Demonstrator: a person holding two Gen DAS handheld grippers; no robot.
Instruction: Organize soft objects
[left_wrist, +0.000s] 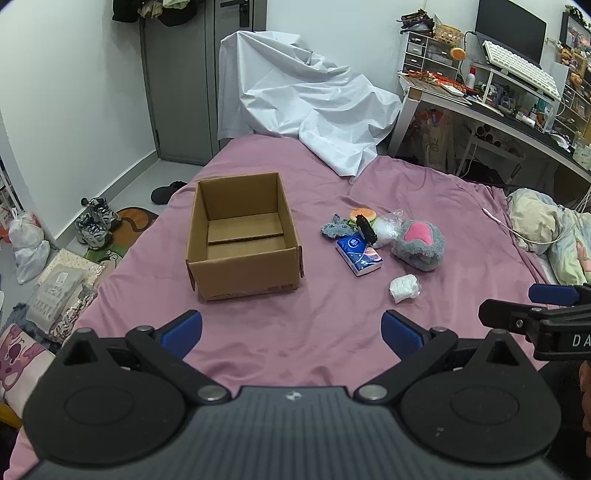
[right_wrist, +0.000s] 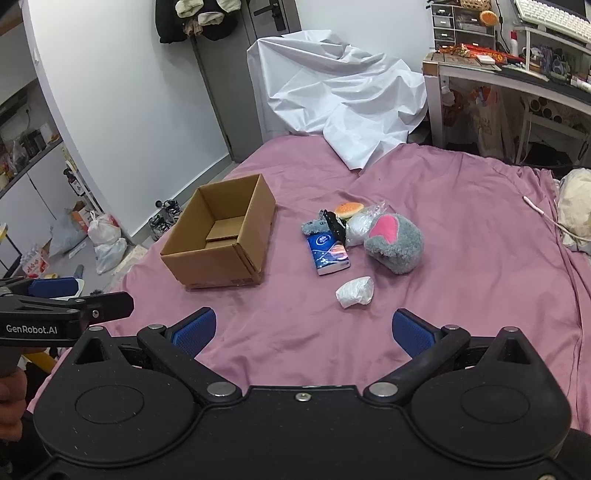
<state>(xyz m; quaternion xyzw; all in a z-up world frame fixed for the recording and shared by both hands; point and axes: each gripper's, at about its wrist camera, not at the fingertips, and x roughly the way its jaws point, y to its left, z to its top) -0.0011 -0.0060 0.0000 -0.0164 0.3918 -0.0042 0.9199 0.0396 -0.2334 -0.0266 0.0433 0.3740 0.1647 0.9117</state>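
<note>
Jaws spread, both grippers | black item (left_wrist: 365, 229) atop tissue pack (left_wrist: 359, 256), perhaps a toy

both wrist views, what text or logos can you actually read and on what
"GenRobot.AI": on the side of the left gripper, seen in the right wrist view.
"DA": cut off by the frame edge, on the side of the right gripper, seen in the left wrist view.
Blue tissue pack: round logo and print, too small to read.
Cardboard box: print low on its front wall, too blurred to read.
</note>
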